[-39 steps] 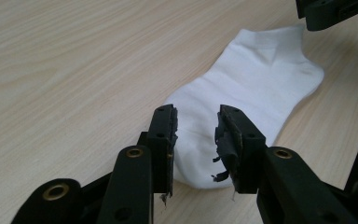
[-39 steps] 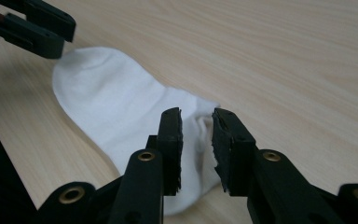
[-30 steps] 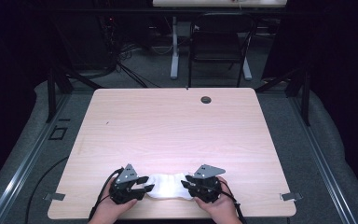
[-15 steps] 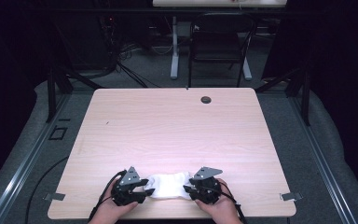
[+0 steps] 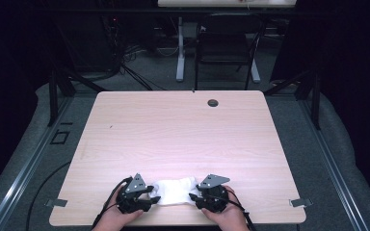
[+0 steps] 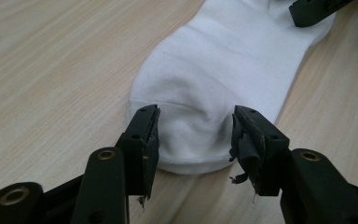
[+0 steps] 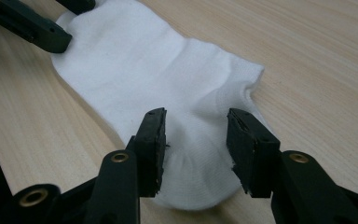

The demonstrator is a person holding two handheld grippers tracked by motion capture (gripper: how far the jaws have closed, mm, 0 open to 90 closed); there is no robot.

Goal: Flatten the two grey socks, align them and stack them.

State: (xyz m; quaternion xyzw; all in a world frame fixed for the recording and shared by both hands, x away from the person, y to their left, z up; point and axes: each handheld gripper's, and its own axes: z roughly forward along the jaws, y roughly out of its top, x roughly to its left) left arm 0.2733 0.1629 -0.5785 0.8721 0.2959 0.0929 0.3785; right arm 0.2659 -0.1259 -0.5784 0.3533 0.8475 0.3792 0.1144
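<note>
Pale wood table (image 5: 183, 139), dark room behind. Sock (image 5: 176, 190) lies flat at the near edge, between both grippers. Left gripper (image 6: 195, 135) and right gripper (image 7: 195, 147) have just been opening; each straddles a sock end, pads apart from the cloth. Release step, it seems; next, both should draw back clear without dragging it.

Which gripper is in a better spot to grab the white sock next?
Probably neither. The left gripper has its open jaws around one end of the white sock, and the right gripper straddles the other end the same way. Both jaws have just been opening.
</note>
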